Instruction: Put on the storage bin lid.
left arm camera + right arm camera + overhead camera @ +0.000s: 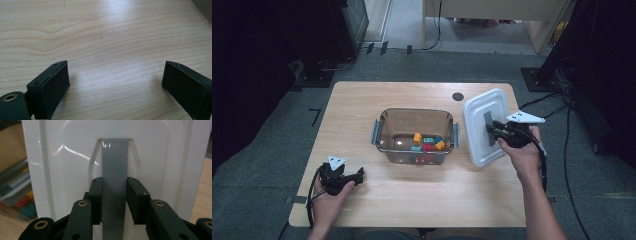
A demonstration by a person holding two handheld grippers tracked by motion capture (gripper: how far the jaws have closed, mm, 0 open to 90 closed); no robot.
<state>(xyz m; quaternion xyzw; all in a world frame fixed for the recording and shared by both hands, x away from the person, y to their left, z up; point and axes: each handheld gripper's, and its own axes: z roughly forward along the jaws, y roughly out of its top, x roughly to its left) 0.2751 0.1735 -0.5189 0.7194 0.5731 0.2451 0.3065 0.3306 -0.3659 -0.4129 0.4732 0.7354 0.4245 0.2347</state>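
Fingers (96,195) of the right gripper (114,200) pinched the lid (484,125) by its grey handle (115,170), keeping it off the box (414,135); left gripper (115,82) sat wide open, empty, on the desk (362,100).

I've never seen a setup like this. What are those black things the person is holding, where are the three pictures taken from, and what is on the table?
They are hand-held grippers: two-jaw clamps, one in each hand. The high view looks down on the wooden table; the other two come from cameras riding on each clamp. A clear plastic container holds small colourful blocks. The right hand-held gripper clamps the grey handle strip of the white lid, held tilted beside the container. The left hand-held gripper rests open over bare wood.
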